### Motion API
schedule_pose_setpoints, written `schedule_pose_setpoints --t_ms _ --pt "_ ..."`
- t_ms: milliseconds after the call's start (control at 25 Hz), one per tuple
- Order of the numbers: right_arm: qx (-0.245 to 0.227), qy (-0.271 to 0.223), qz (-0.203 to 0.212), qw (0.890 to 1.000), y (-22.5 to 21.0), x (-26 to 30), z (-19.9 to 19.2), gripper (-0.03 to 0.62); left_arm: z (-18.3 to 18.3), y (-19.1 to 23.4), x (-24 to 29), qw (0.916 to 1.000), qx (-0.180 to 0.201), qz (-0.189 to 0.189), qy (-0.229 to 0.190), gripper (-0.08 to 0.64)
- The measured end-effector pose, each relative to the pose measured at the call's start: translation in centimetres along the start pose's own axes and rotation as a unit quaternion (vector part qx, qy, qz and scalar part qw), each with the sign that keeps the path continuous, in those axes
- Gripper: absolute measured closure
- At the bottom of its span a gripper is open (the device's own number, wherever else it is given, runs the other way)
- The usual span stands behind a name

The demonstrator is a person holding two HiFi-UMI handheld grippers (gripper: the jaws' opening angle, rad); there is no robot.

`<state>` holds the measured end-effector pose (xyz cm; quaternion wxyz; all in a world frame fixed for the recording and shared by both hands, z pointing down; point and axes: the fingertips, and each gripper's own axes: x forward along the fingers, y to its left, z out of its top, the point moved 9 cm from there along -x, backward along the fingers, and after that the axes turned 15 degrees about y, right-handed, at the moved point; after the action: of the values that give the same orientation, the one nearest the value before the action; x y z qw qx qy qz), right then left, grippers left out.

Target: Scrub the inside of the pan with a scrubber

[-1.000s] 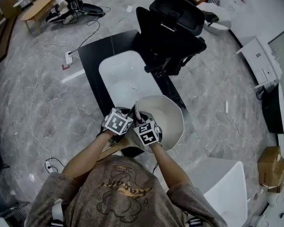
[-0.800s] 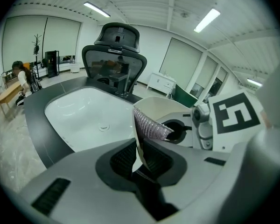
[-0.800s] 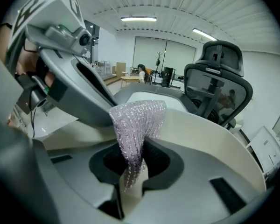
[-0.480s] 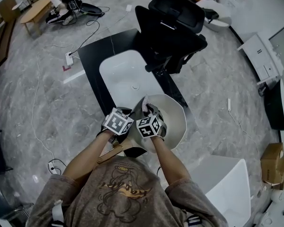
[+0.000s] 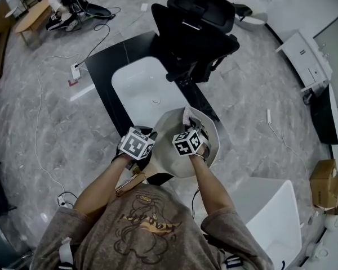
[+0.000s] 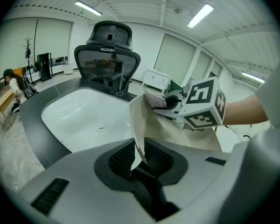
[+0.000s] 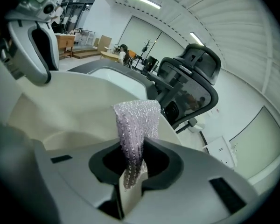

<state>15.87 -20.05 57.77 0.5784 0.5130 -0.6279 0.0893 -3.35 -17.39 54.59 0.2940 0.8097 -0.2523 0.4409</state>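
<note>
Scrubbing seems midway: right gripper [image 7: 133, 164] clamps the scrubber [image 7: 135, 122] inside the pan [image 5: 170, 136]; left gripper [image 6: 139, 157], jaws opening, grips its rim.

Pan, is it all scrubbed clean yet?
Not yet, I think. Done: the pan is tipped up, with its rim between the left gripper's jaws, which are opening. In hand: the right gripper pinches the scrubber inside the pan, near its far rim. Left: more scrubbing, probably. The pictures don't show how clean the pan is.
</note>
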Motion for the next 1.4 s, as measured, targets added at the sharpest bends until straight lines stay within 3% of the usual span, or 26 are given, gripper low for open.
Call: schedule_pose_setpoints --t_ms 240,520,680,1040,1400 --pt "-0.040 0.028 -0.007 0.999 -2.2 -1.2 -2.7 0.512 0.2 -0.1 -0.1 0.9999 0.000 0.007 0.008 0.488" --pt "-0.096 0.051 0.025 0.994 -3.7 -3.8 -5.4 0.517 0.5 -0.5 -0.2 0.9995 -0.001 0.027 0.013 0.489" --pt "-0.110 0.074 0.069 0.989 -4.4 -5.2 -7.1 0.518 0.6 -0.6 -0.1 0.9993 -0.007 0.032 0.016 0.489" --pt "-0.093 0.113 0.164 0.975 -3.7 -7.3 -9.8 0.520 0.6 -0.8 0.2 0.9979 -0.009 0.060 0.021 0.491" --pt "-0.087 0.136 0.278 0.947 0.5 -8.6 -10.3 0.520 0.6 -1.2 0.5 0.9976 -0.014 0.064 0.024 0.492"
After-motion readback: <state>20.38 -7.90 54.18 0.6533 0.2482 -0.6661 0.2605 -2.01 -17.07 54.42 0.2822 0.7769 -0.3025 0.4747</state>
